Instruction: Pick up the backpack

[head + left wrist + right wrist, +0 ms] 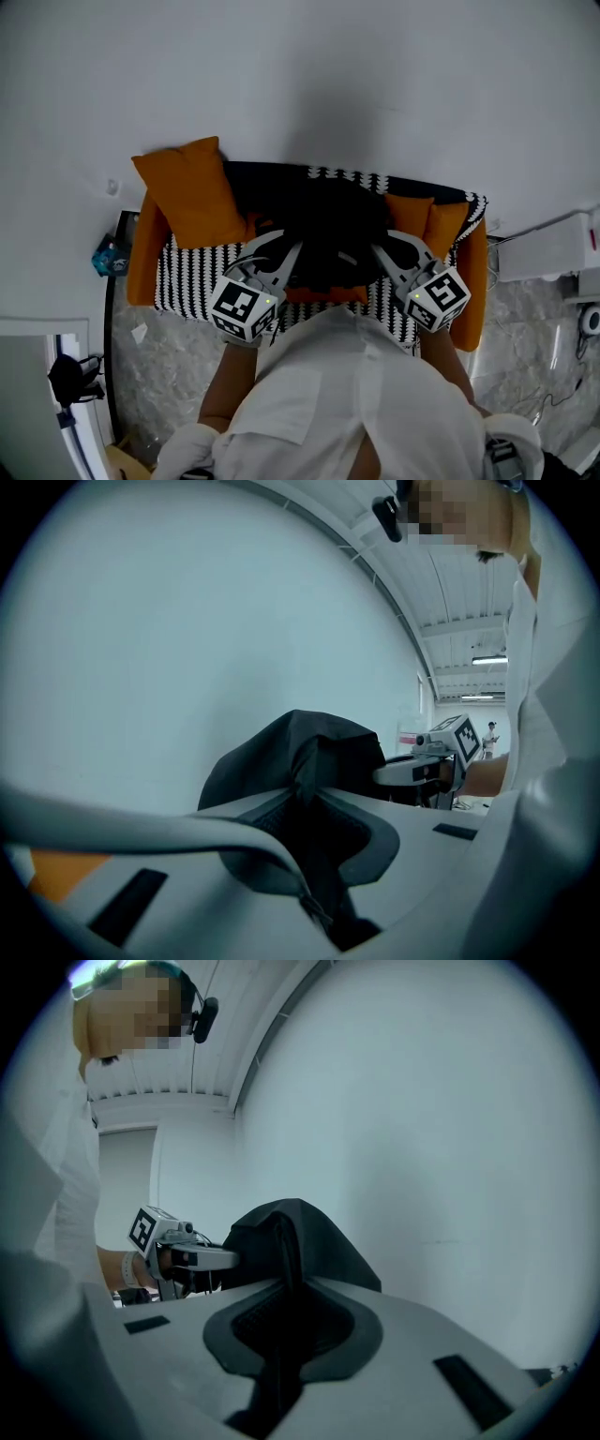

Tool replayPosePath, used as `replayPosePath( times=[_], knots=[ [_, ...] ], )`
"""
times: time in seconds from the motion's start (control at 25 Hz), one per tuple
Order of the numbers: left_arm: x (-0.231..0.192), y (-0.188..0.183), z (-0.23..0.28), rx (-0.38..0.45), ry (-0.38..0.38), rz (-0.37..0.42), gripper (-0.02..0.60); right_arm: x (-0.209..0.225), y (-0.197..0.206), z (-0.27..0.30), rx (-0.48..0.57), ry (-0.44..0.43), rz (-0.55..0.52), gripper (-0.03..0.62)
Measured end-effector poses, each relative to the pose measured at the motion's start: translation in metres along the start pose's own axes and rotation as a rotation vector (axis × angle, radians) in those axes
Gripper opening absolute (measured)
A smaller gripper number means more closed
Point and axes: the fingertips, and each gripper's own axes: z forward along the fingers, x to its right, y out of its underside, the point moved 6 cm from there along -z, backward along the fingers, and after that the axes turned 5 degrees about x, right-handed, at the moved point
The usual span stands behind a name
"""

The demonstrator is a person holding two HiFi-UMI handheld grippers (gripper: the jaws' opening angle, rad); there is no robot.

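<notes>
In the head view the black backpack (328, 227) hangs between my two grippers, above the sofa seat. My left gripper (289, 251) is shut on its left side and my right gripper (377, 247) is shut on its right side. The left gripper view shows a fold of the backpack's black fabric (305, 747) pinched in the left gripper (307, 810), with the right gripper (441, 752) beyond it. From the right gripper view, the right gripper (284, 1309) clamps a black fold of the backpack (300, 1232); the left gripper (169, 1241) is on the far side.
Under the backpack stands a sofa with a black-and-white striped cover (187, 272), orange arms and orange cushions (192, 192). A white wall (309, 75) rises behind it. A white unit (553, 246) and cables stand on the marble floor at the right.
</notes>
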Motion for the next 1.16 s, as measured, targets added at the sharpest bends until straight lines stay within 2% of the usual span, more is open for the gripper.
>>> replayPosePath(
  times=[0.28,1.16],
  knots=[
    [0.000,-0.016,0.002,0.048,0.011,0.016,0.052,0.000,-0.014,-0.002,0.047,-0.003,-0.018,0.037],
    [0.005,-0.003,-0.003,0.049,0.035,-0.058,0.052,-0.007,0.000,-0.010,0.019,-0.017,0.009,0.036]
  ],
)
